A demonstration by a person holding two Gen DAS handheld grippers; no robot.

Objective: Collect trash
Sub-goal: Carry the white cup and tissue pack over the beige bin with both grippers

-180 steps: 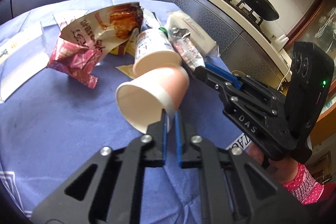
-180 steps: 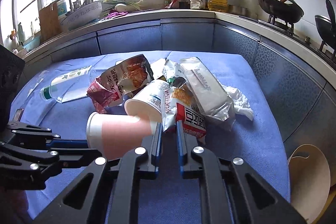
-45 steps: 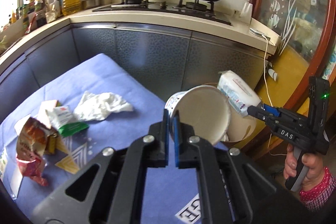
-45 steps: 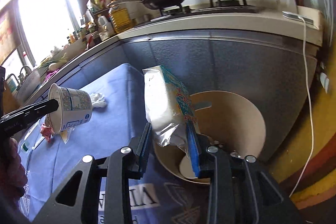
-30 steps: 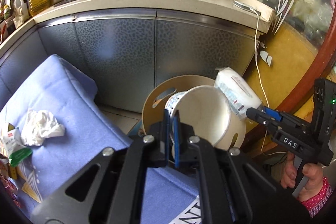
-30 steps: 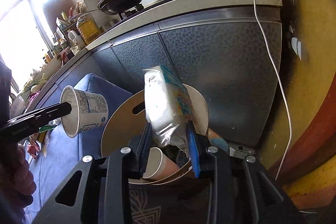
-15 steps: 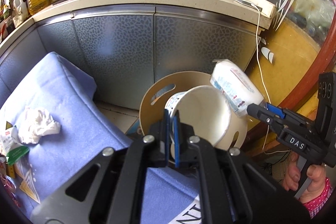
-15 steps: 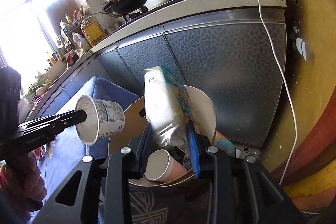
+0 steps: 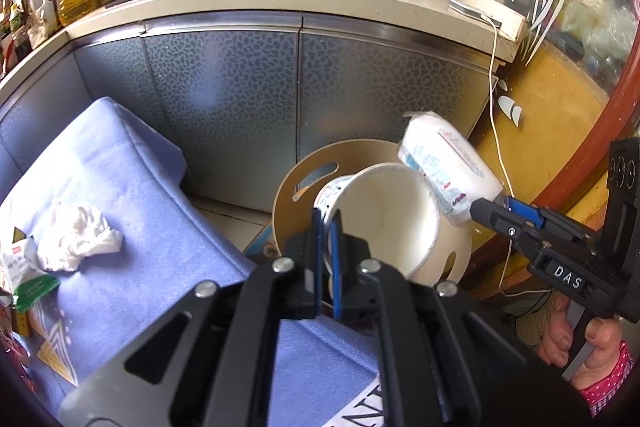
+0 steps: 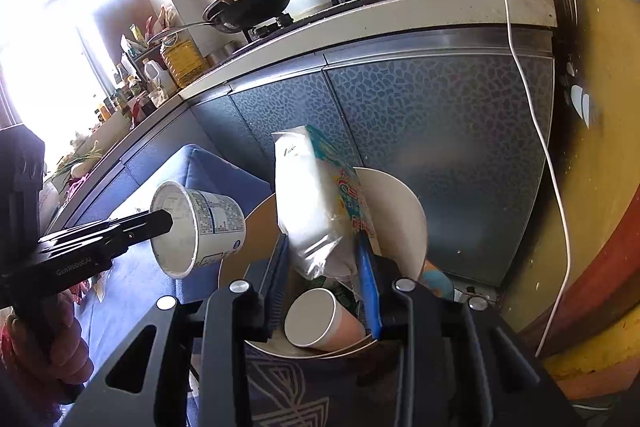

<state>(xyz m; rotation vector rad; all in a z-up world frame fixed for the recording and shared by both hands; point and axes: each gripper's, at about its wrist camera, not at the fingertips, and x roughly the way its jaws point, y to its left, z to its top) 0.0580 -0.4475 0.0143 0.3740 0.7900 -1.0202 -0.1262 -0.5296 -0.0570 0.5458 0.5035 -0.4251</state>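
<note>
1. Landmark: a round beige trash bin [image 10: 404, 211] stands on the floor, just beside the edge of the blue-covered table [image 9: 120, 195] and in front of the grey cabinet fronts [image 9: 256, 87].
2. Left gripper [image 9: 328, 227]: jaws nearly together, pinching the rim of a white printed tub [image 9: 384, 219]. The tub is tilted on its side above the bin's near edge, its open mouth facing the left wrist camera.
3. Right gripper [image 10: 326, 267]: jaws partly apart, clamped on a white plastic bag with blue and red print [image 10: 320, 203]. The bag stands upright over the bin's opening, just beside the tub.
4. Inside the bin: a pink paper cup [image 10: 320, 319] lies on its side, mouth toward the right wrist camera, with other waste behind it that is too dark to identify.
5. On the table, well apart from the bin: a crumpled white tissue [image 9: 76, 239] and a green-and-white wrapper [image 9: 28, 279] just beside it.
6. A hand [image 9: 580, 343] grips the right tool's handle, to the right of the bin.
</note>
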